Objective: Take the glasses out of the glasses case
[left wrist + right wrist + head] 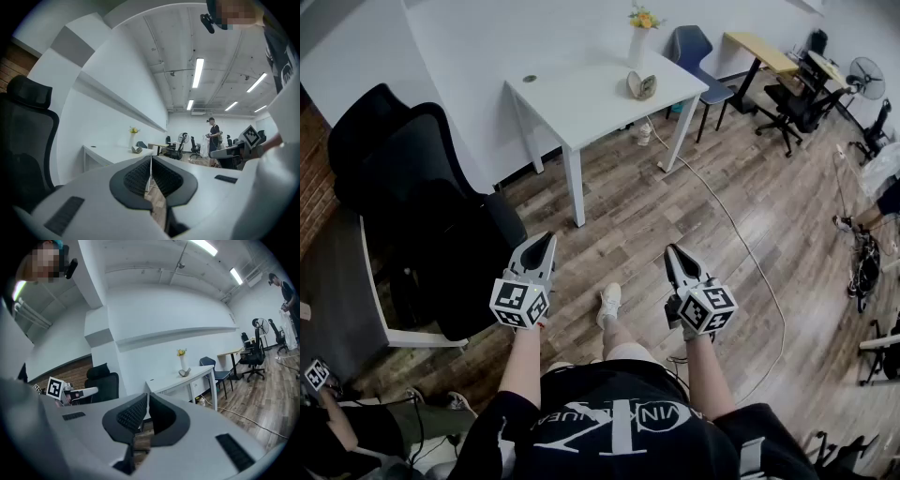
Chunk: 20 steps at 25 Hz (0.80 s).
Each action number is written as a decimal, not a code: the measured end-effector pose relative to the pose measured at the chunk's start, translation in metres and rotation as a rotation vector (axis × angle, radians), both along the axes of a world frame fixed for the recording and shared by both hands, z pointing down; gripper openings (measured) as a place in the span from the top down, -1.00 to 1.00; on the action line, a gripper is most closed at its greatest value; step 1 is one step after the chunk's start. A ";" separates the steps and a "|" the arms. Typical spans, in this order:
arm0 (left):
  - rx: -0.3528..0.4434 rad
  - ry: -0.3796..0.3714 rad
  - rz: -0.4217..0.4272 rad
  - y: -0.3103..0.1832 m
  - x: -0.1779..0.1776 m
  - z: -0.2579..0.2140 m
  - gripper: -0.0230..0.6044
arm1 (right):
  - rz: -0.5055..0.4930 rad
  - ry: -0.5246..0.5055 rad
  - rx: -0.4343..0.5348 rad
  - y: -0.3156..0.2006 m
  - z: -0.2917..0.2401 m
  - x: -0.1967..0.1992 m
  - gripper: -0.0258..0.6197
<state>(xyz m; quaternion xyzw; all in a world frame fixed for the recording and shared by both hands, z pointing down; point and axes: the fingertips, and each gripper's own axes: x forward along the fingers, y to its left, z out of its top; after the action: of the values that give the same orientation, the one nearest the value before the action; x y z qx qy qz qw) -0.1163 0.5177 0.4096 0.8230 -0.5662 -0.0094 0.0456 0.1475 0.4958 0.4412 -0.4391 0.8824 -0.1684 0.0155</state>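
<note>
**A:** Left tool (547,240) and right tool (673,253) are both pressed together, nothing in them, well apart from the table (581,108).

**B:** Yep, and the glasses case (640,85) sits on it near the vase (637,44). I'd guess a sloppy reach tips that over.

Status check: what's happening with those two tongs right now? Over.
Left tongs and right tongs shut, empty, held level. Glasses case untouched on white table beside vase, far ahead. Cable on the floor between.
</note>
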 end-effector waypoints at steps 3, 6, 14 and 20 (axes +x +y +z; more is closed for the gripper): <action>-0.009 -0.008 -0.005 -0.030 -0.010 0.002 0.84 | 0.004 0.004 -0.008 -0.034 0.002 -0.009 0.81; -0.007 -0.021 -0.009 -0.067 -0.017 0.001 0.85 | 0.007 0.003 -0.004 -0.072 -0.002 -0.017 0.81; -0.044 -0.011 -0.016 -0.164 -0.029 0.010 0.84 | -0.008 0.019 -0.035 -0.169 0.002 -0.031 0.81; -0.054 0.011 -0.019 -0.244 -0.037 0.012 0.85 | -0.023 0.052 -0.054 -0.245 0.007 -0.041 0.81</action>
<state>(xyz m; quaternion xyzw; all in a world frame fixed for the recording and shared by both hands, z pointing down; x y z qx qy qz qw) -0.1530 0.2740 0.4220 0.8159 -0.5738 0.0009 0.0709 0.1066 0.2507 0.4478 -0.4333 0.8827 -0.1808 -0.0211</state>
